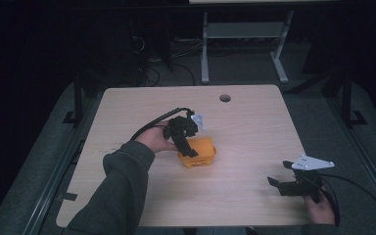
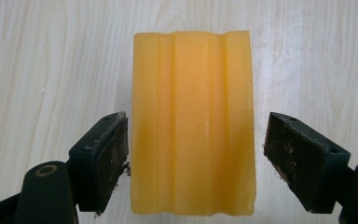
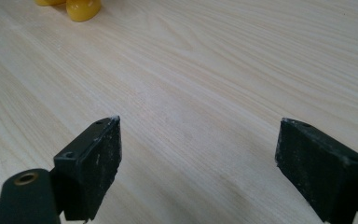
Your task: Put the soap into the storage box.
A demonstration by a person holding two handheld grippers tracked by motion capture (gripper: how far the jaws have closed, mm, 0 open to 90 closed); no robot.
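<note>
A dim room with one lit wooden table (image 1: 254,127) on a grey floor.

The table has a pale wood-grain top with rounded corners and a round cable hole (image 1: 225,98) near its far edge, at upper centre of the frame. Grey carpet floor (image 1: 318,112) lies around it, darkening toward the edges of the frame. Behind the table, at top centre, stands a second table's light grey metal frame (image 1: 242,36) with two legs and feet. Loose black cables (image 1: 152,73) trail on the floor at upper left. Dark stand legs (image 1: 345,93) rise at right and left of the table. The background beyond is nearly black.
</note>
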